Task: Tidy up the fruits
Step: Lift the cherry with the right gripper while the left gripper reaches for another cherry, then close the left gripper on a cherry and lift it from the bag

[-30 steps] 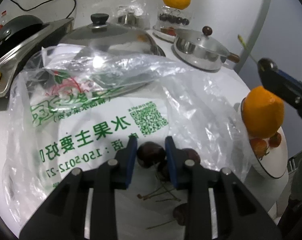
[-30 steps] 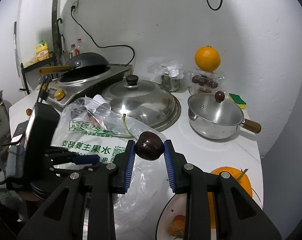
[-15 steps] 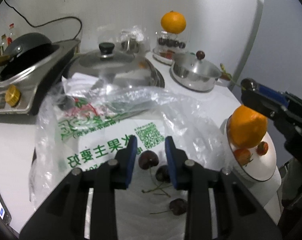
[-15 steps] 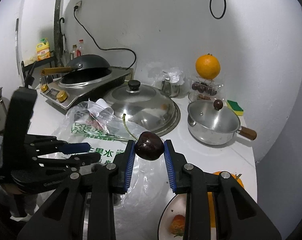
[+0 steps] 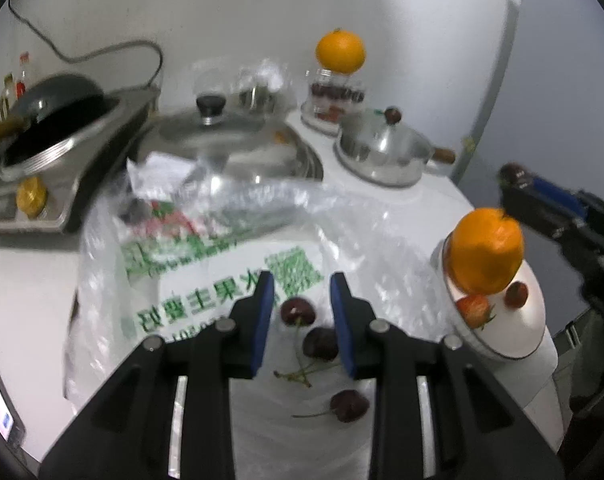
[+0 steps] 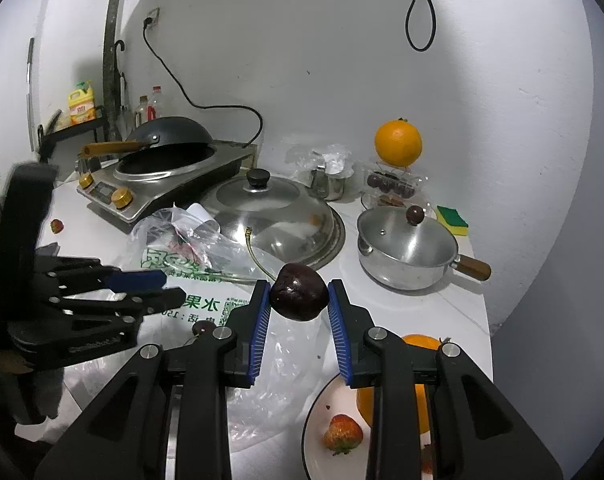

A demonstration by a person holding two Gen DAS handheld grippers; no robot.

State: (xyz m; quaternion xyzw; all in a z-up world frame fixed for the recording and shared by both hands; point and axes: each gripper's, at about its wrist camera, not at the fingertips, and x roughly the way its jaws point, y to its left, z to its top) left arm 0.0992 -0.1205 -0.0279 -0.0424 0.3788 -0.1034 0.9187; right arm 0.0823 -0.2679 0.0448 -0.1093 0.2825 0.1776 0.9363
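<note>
my right hand-held gripper (image 6: pixel 298 297) is clamped on a dark cherry (image 6: pixel 299 297), held in the air above the plastic bag (image 6: pixel 205 256) and just short of the white plate (image 6: pixel 316 412), where an orange (image 6: pixel 420 346) and a strawberry (image 6: pixel 342 434) already lie. i judge the step in hand is carrying this cherry to the plate; next i need to bring it over a bare patch of the plate, lower it and let go gently so it doesn't roll. my left hand-held gripper (image 5: pixel 302 312) is drawn nearly shut with nothing in it, above three loose cherries (image 5: pixel 297 311) on the bag on the table (image 5: pixel 25 292). compared with a second ago, the left one has lifted away from those cherries; the right grip looks unchanged.
</note>
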